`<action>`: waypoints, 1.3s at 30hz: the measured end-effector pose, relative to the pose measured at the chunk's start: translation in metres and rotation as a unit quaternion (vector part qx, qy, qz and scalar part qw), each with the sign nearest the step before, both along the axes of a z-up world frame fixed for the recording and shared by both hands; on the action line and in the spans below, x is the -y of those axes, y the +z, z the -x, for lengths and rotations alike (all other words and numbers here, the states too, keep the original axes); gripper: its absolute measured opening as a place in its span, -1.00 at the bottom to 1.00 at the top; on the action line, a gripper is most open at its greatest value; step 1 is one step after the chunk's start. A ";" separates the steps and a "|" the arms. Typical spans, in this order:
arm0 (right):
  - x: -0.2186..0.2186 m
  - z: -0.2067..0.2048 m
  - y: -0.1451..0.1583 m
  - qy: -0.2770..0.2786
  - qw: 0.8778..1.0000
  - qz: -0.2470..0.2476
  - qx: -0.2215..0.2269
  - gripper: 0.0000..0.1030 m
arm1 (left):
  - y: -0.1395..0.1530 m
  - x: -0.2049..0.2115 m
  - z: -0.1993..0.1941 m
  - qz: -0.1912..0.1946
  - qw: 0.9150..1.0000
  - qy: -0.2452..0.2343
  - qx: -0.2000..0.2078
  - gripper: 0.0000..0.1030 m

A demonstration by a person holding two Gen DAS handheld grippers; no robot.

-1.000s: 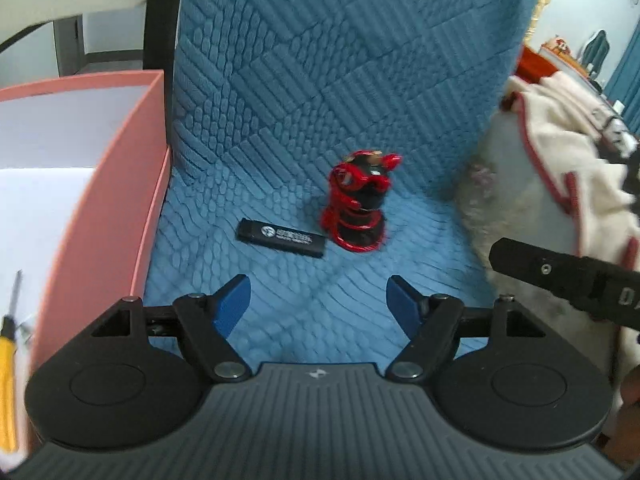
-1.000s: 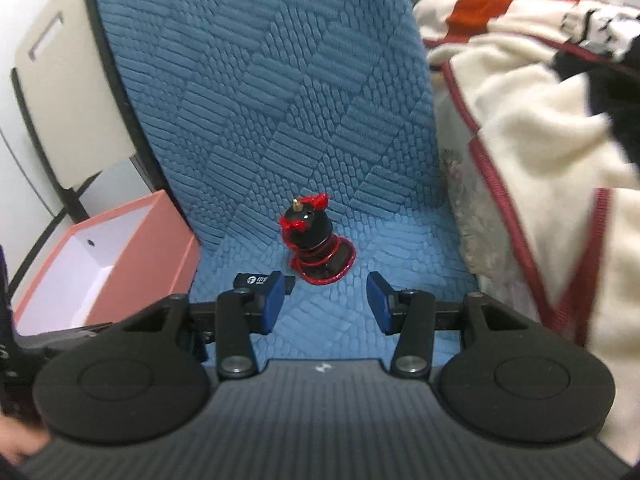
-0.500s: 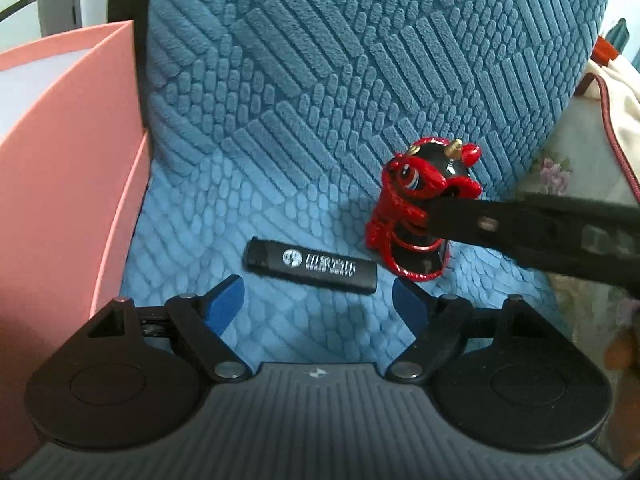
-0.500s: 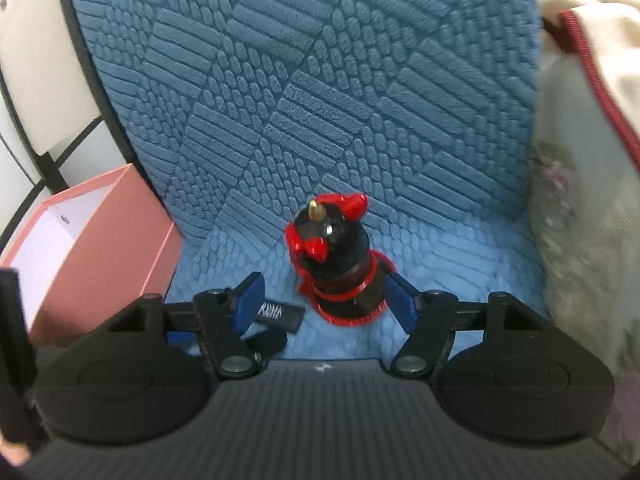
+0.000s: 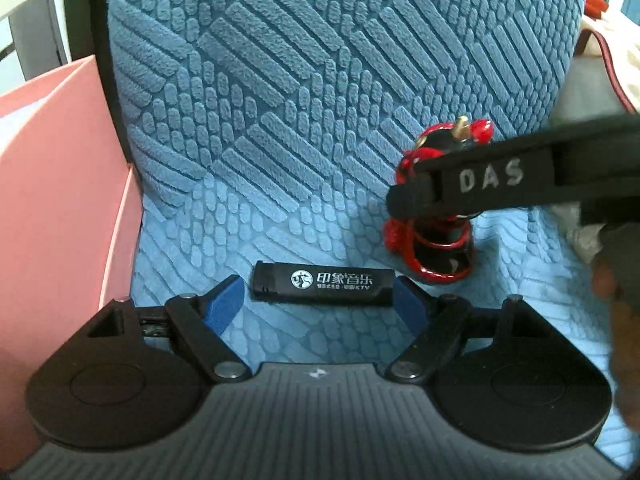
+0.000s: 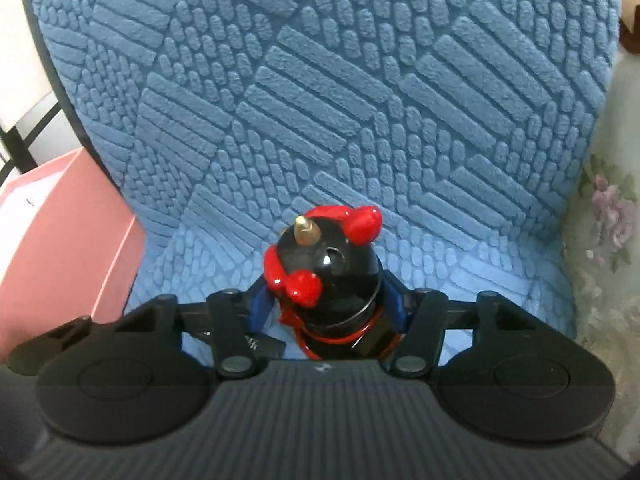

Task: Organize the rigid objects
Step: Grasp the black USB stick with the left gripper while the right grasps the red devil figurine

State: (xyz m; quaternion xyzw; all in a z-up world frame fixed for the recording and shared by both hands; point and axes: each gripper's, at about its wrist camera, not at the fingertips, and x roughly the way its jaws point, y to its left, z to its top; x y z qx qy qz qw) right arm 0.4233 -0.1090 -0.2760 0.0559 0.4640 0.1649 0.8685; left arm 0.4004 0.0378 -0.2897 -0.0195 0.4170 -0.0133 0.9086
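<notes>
A black lighter with white print (image 5: pixel 322 283) lies flat on the blue textured seat, crosswise between the blue pads of my open left gripper (image 5: pixel 320 304). The pads stand just off its two ends. A red and black figurine (image 6: pixel 326 272) stands upright on the seat to the lighter's right. My right gripper (image 6: pixel 328 304) is open with its blue pads on either side of the figurine's body, close to it. In the left wrist view the right gripper's black finger (image 5: pixel 480 180) crosses in front of the figurine (image 5: pixel 436 248).
A pink box (image 5: pixel 60 200) with a white inside stands at the left edge of the seat, also in the right wrist view (image 6: pixel 60 240). The blue chair back (image 6: pixel 320 80) rises behind. A cream floral bedcover (image 6: pixel 608 220) lies to the right.
Both grippers moved forward and down. The left one now brackets the lighter; the right one moved around the figurine, its pads now beside the body.
</notes>
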 end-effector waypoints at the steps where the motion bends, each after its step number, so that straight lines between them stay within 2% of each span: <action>1: 0.003 -0.001 0.001 -0.006 1.000 -0.004 -0.004 0.14 | 0.000 0.001 0.000 -0.006 1.000 -0.002 0.003 0.64; 6: 0.014 0.000 0.011 -0.023 1.000 0.015 0.003 0.14 | 0.000 0.007 -0.004 -0.022 1.000 -0.011 0.014 0.64; 13: 0.040 0.007 0.015 -0.042 0.998 0.035 -0.002 0.14 | -0.003 0.003 -0.008 0.004 1.000 0.003 0.006 0.64; 16: 0.046 0.013 0.015 -0.039 0.998 0.044 -0.005 0.14 | -0.003 0.004 -0.007 0.003 1.000 0.005 0.006 0.64; 26: 0.040 0.016 0.003 -0.043 0.998 0.046 -0.016 0.14 | -0.008 0.006 -0.009 0.001 1.000 0.019 0.004 0.72; 33: 0.039 0.016 0.003 -0.047 0.998 0.048 -0.016 0.14 | -0.008 -0.001 -0.009 0.021 0.999 0.029 -0.007 0.81; 39: 0.040 0.017 0.004 -0.048 0.998 0.048 -0.017 0.14 | -0.008 0.003 -0.008 0.016 1.000 0.016 -0.005 0.81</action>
